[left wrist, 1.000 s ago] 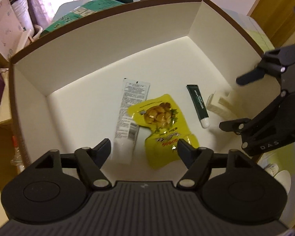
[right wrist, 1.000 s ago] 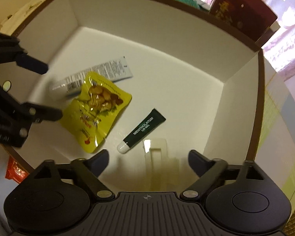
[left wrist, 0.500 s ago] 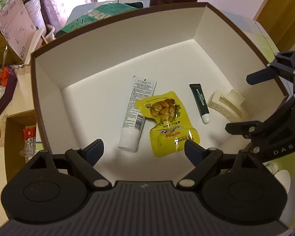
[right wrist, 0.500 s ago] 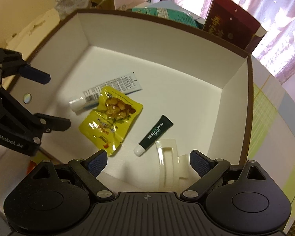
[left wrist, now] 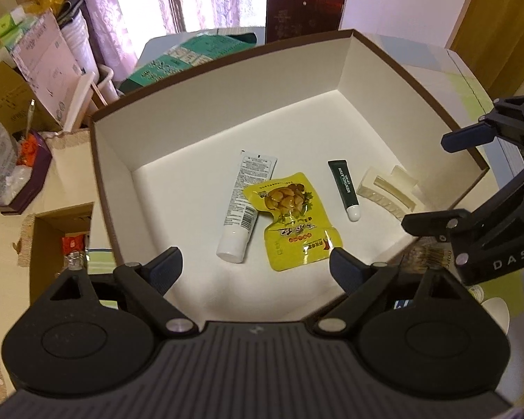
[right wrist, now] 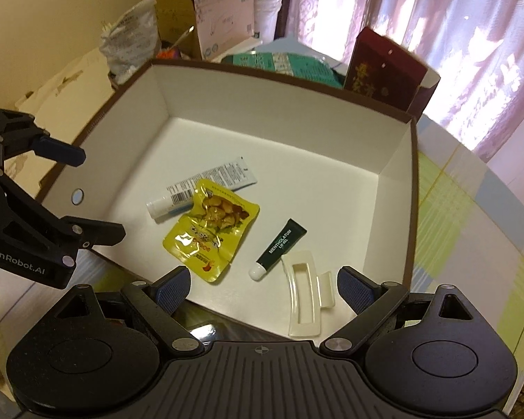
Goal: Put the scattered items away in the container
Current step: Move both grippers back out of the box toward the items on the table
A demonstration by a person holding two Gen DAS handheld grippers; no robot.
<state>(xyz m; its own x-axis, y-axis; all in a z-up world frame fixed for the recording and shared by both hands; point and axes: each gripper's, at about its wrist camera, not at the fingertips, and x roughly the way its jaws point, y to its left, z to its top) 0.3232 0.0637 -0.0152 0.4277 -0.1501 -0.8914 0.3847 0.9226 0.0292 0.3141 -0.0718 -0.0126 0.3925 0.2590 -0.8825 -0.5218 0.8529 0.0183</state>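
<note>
A brown-rimmed white box holds a white tube, a yellow snack pouch, a dark green lip gel tube and a cream hair clip. My left gripper hangs open above the box's near-left edge with nothing between its fingers. Over the near-right edge my right gripper is open too, and the hair clip lies on the box floor below it.
Behind the box stand a dark red carton and a green packet. Cardboard boxes and a purple tray of clutter crowd the left. A checked cloth covers the table to the right.
Both grippers have risen and drawn back from the box, so more of it and the room shows. The left jaws have widened a little. The items inside lie where they were.
</note>
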